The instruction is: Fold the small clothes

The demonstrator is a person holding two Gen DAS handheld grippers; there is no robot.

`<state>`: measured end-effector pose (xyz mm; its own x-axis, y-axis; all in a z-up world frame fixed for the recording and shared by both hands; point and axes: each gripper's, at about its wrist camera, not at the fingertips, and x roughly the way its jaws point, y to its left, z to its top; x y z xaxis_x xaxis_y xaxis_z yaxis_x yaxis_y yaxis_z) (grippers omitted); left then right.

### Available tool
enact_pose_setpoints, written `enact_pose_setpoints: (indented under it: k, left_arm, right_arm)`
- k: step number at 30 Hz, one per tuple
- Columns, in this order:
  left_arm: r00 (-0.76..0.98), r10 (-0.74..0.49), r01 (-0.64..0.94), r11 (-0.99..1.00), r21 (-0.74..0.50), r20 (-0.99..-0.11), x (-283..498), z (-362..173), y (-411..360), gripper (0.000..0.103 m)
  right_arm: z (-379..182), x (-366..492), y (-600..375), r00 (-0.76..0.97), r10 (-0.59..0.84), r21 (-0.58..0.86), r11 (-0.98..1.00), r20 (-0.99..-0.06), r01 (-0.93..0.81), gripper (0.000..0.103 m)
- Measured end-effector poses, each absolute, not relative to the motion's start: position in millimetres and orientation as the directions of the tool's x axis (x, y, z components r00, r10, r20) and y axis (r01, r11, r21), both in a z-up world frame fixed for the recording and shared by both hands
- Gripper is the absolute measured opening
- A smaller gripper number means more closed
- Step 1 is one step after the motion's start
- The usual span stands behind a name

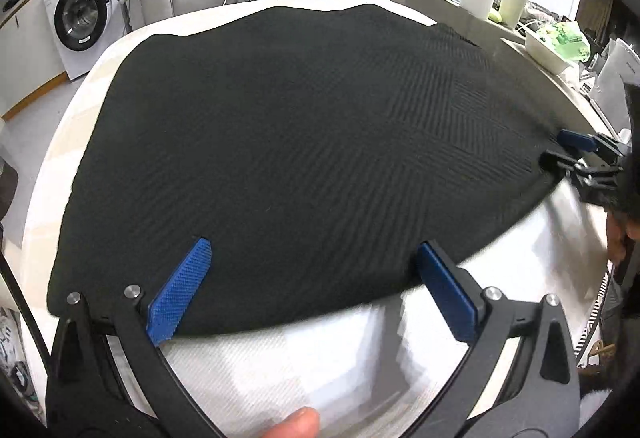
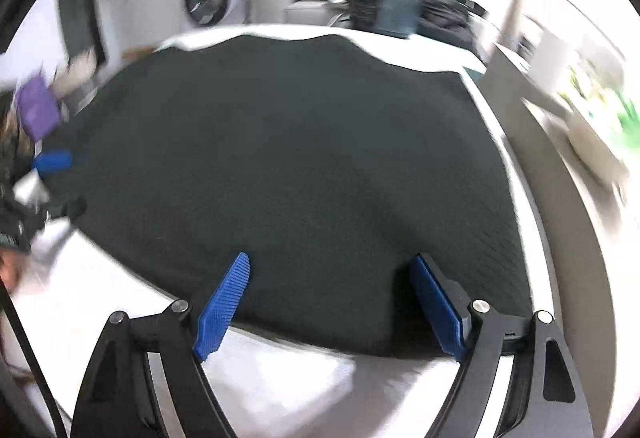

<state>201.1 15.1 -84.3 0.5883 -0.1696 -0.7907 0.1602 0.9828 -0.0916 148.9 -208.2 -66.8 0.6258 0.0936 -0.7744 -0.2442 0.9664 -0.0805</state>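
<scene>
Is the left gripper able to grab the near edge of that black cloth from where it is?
Probably yes. The left gripper is open, the black cloth's near edge lies between its blue pads, nothing blocking.

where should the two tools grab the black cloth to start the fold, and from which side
Grip the black cloth along its near hem, one corner per tool, coming in low from the near table side. It lies flat and spread on the white table cover, so only the thin edge offers a pinch. The left tool and right tool are open, each astride that hem near a corner.
</scene>
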Motion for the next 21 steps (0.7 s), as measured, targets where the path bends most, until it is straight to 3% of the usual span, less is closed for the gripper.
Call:
enact_pose_setpoints:
  k: [2, 7, 13, 21]
  left_arm:
    - [0.592, -0.171, 0.168, 0.982, -0.087, -0.787, 191.3, -83.6, 18.7, 0.101]
    - [0.592, -0.114, 0.146, 0.989, -0.033, -0.798, 182.2, -78.2, 34.8, 0.101]
    - [0.602, -0.227, 0.125, 0.974, -0.191, -0.765, 201.7, -54.0, 44.7, 0.102]
    - [0.56, -0.145, 0.097, 0.989, -0.11, -0.816, 261.3, -71.5, 37.6, 0.101]
  right_arm:
    - [-67.6, 145.0, -221.6, 0.647, 0.021, -0.142, 0.97, -0.762, -0.198, 0.082]
    - [-60.6, 137.6, -234.6, 0.645, 0.013, -0.121, 0.979, -0.764, -0.164, 0.083]
    - [-41.8, 141.6, -188.6, 0.655, 0.163, -0.044, 0.957, -0.738, -0.287, 0.083]
    - [-67.9, 191.7, -117.6, 0.567, 0.23, -0.011, 0.921, -0.791, -0.389, 0.083]
